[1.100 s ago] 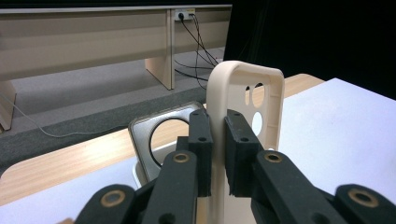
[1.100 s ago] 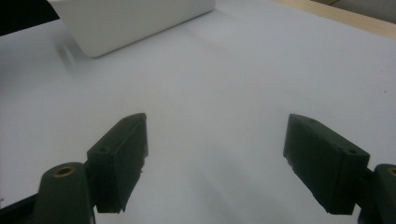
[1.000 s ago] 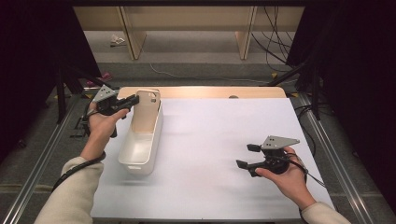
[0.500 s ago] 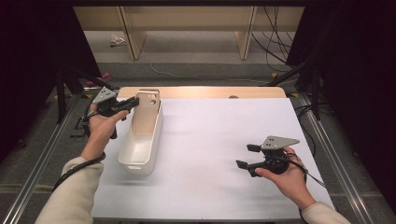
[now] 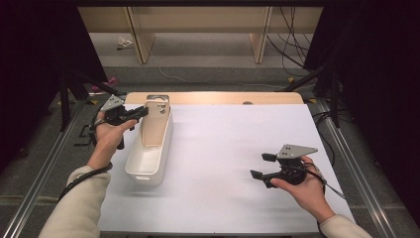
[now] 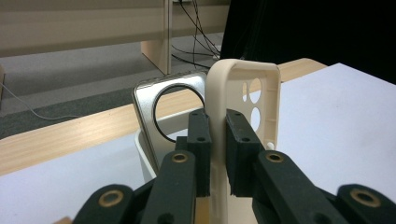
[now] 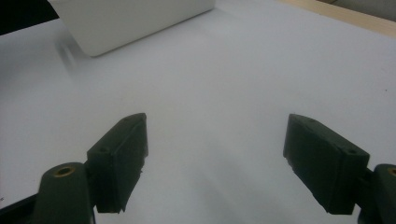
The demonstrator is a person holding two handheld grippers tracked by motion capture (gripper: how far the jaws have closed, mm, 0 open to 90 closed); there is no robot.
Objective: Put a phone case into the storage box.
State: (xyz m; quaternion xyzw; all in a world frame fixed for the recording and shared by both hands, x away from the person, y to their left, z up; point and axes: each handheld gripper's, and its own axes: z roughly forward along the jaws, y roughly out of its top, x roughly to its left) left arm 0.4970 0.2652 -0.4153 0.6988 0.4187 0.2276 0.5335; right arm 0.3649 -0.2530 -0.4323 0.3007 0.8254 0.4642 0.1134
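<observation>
Left fingers [image 6: 217,154] clamped on the beige phone case's [image 6: 243,93] edge, upright in the white bin [image 5: 148,153] beside a silver case [image 6: 161,109]. Right fingers [image 7: 217,163] spread, empty over the counter [image 5: 237,148]. Step: extraction. Next: lift straight up, clearing the rim.

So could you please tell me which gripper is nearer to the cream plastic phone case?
Left. The left gripper is clamped on the cream plastic phone case over the white bin; the right gripper sits far across the table.

Beige phone case [image 6: 243,93], silver case [image 6: 159,98], prob. white bin [image 5: 148,158]
</observation>
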